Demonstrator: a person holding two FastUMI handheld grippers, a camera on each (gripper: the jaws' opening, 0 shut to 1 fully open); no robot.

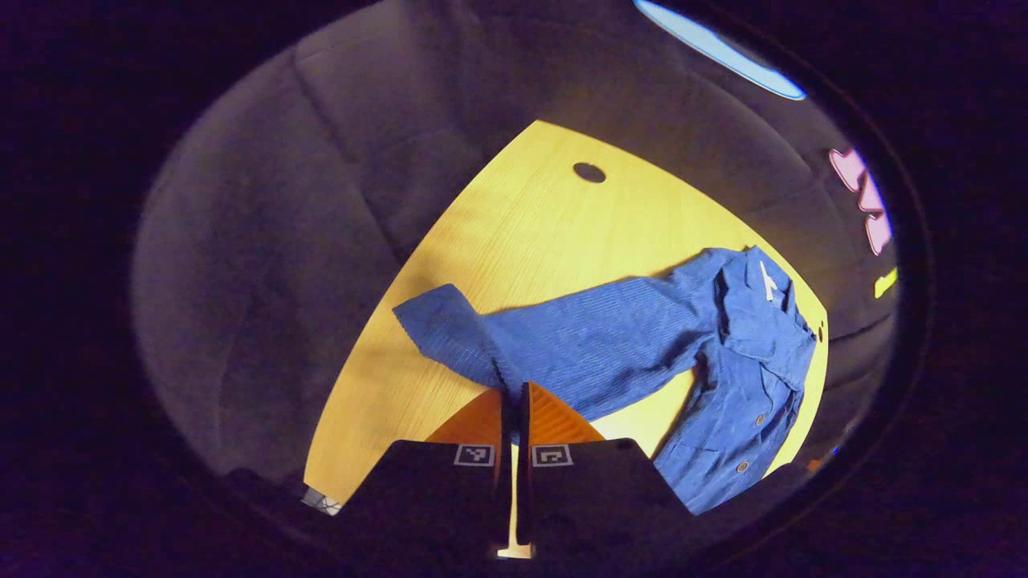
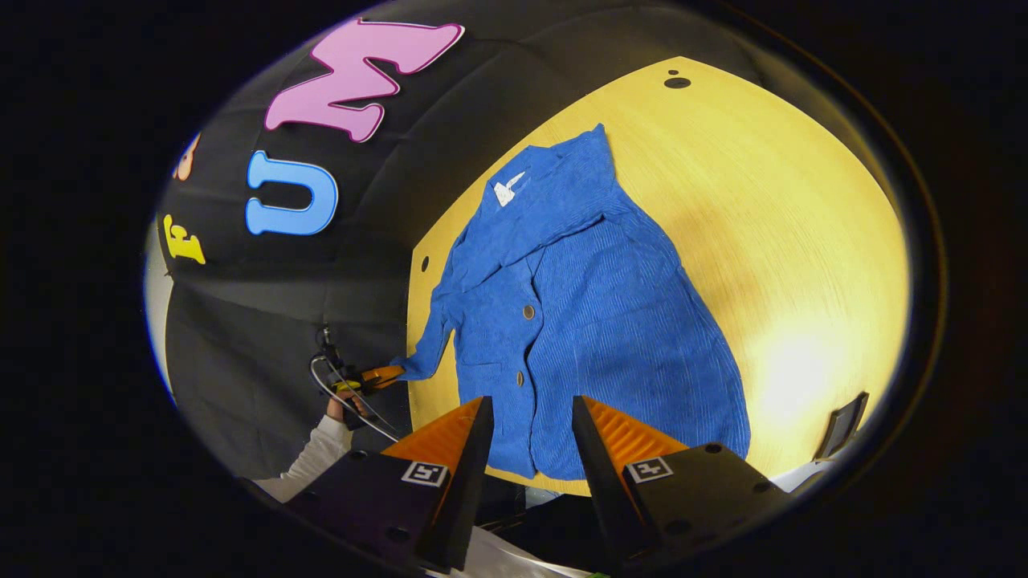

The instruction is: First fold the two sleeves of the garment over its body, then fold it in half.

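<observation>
A blue corduroy jacket (image 2: 594,321) lies face up on the yellow wooden table (image 2: 787,241), collar at the far end. In the left gripper view one sleeve (image 1: 594,345) stretches from the jacket's body (image 1: 747,345) toward me, and my left gripper (image 1: 515,397) is shut on it near the cuff. The right gripper view shows that same gripper (image 2: 384,375) pinching the sleeve's end (image 2: 426,345) at the table's left edge, held by a hand with a white sleeve (image 2: 321,449). My right gripper (image 2: 530,417) hangs open above the jacket's hem, with nothing between its fingers.
The table has a small round hole (image 1: 589,172) near its far end. A dark flat object (image 2: 839,433) stands at the table's near right edge. Bare wood (image 1: 546,225) lies beyond the stretched sleeve. Black cloth walls close in around the table.
</observation>
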